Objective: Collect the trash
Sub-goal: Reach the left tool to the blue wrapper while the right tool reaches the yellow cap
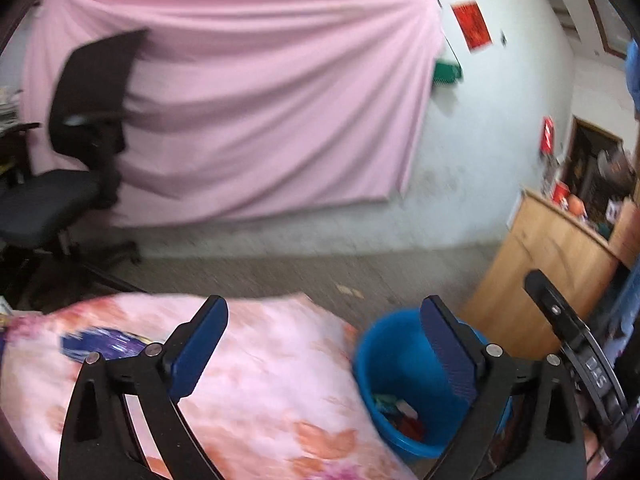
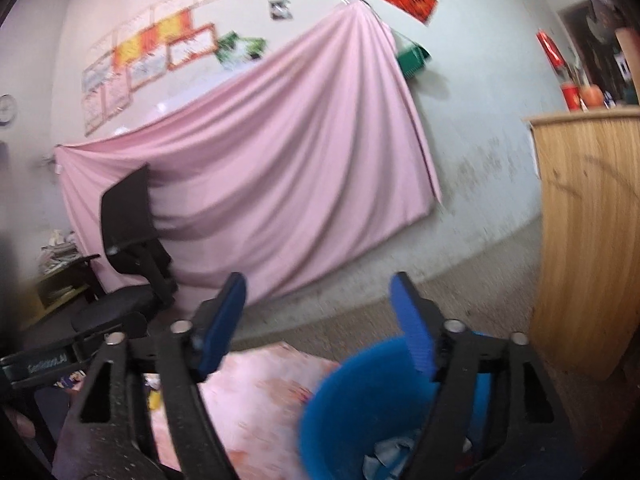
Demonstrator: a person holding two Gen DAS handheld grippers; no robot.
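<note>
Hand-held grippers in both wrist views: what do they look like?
Both match. The left hand-held gripper and the right hand-held gripper have black triangular linkage arms with silver pivot pins and blue ribbed pads. No cables or sleeves show.

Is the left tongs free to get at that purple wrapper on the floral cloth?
Probably yes: the left tongs are open and empty, and the purple wrapper lies uncovered on the floral cloth.

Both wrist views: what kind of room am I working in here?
Probably a small office or classroom-like room, used informally. A black swivel chair stands by a wall with framed charts and a draped pink sheet; a wooden cabinet is beside the blue bucket.
</note>
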